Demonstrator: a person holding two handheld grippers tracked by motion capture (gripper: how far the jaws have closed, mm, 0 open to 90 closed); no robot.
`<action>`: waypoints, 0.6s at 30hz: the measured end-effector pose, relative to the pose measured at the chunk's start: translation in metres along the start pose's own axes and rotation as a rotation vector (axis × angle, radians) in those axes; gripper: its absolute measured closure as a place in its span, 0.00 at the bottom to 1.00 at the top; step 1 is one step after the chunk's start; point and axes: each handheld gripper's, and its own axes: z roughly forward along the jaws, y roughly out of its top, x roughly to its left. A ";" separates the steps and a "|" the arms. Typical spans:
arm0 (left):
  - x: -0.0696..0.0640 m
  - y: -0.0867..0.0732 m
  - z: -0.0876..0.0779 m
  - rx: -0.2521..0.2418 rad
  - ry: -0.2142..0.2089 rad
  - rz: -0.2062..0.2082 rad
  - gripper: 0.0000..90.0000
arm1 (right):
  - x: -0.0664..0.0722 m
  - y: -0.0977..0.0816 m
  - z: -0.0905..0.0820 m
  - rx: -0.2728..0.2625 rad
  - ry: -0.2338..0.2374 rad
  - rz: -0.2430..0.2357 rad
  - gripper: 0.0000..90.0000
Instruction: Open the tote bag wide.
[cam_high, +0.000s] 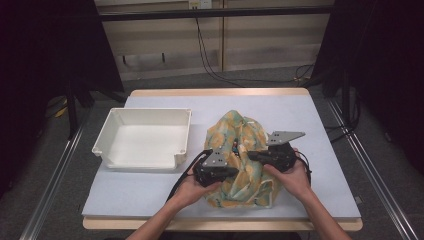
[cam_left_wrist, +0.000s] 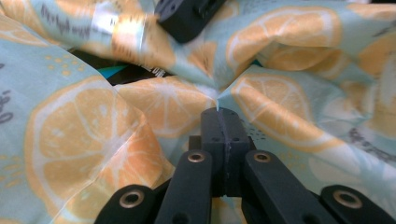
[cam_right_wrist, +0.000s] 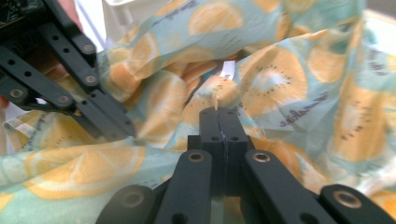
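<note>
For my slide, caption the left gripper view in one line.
Left hand-held gripper shut on a fold of the fruit-print cloth, with the other gripper's black tip beyond.

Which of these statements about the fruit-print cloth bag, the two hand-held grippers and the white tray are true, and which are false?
1. The left hand-held gripper is shut on the fruit-print cloth bag. True.
2. The right hand-held gripper hangs open above the bag. False: its jaws are closed and pinch a fold of the fabric.
3. The white tray holds the bag. False: the tray holds nothing, and the bag lies on the grey mat beside it.
4. In the high view the tray is to the left of the bag. True.
5. The bag's print shows blue stripes. False: it shows orange and lemon slices on pale blue-green.
</note>
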 end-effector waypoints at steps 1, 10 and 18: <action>0.000 0.000 -0.002 -0.004 0.001 0.004 1.00 | -0.001 0.000 -0.004 -0.007 -0.005 0.005 1.00; -0.004 -0.008 -0.020 -0.016 -0.061 -0.019 1.00 | -0.016 -0.021 -0.048 -0.011 -0.082 0.031 1.00; -0.016 -0.020 -0.029 0.000 -0.083 0.001 1.00 | -0.033 -0.042 -0.067 -0.025 -0.151 0.081 1.00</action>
